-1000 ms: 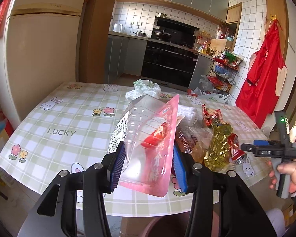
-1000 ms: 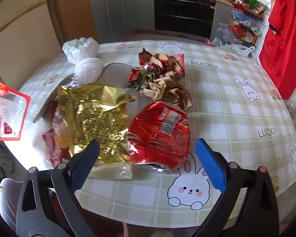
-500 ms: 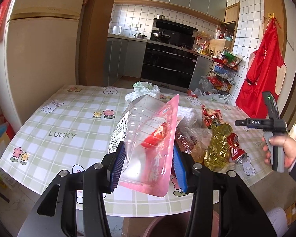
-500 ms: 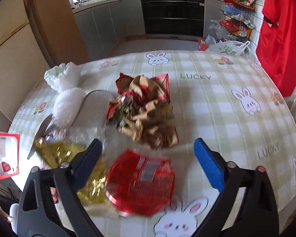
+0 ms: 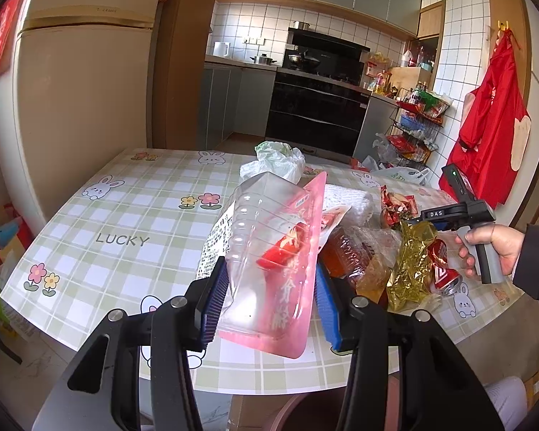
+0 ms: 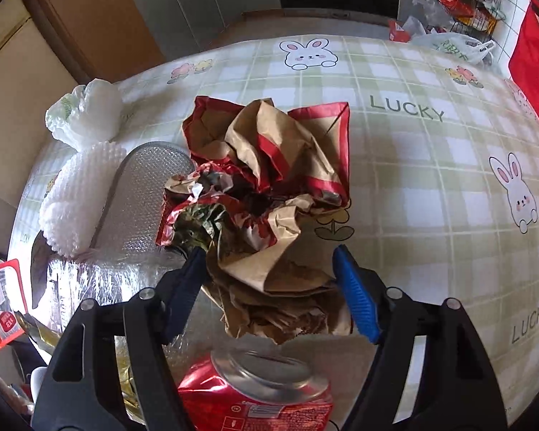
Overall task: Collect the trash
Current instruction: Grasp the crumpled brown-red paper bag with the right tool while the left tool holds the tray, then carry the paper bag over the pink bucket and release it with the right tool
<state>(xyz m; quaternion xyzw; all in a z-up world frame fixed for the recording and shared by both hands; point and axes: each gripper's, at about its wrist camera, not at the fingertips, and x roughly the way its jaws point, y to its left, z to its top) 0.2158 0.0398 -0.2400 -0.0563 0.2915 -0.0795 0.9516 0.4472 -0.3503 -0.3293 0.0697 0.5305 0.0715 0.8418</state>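
Green-and-white checked vinyl covers the desk (image 5: 125, 222), printed with cartoon rabbits, small flowers and the word LUCKY. It stands in a kitchen: a beige fridge (image 5: 79, 107) to the left, grey cabinets and a black oven (image 5: 316, 107) under white wall tiles at the back, a wire rack (image 5: 413, 133) crowded with packets to the right, and a red apron (image 5: 492, 133) hanging on the wall beside it.

The left gripper (image 5: 269, 298) has its fingers closed against the sides of a pink-edged clear plastic package (image 5: 273, 255), which is held upright over the near edge of the desk.

The rest of the trash lies heaped toward the right side of the desk: a crumpled brown and red paper bag (image 6: 273, 186), a gold foil wrapper (image 5: 409, 262), a crushed red can (image 6: 258, 395), white foam netting (image 6: 75, 197), a bubble-wrap sheet (image 6: 143, 194) and a white plastic bag (image 5: 276, 161) farther back.

The right gripper (image 6: 269, 287), gripped by a hand (image 5: 499, 248), hovers low over the paper bag; its fingers are spread wide, one on each side of the bag's near end, not visibly pressing it. The can lies just in front of them.
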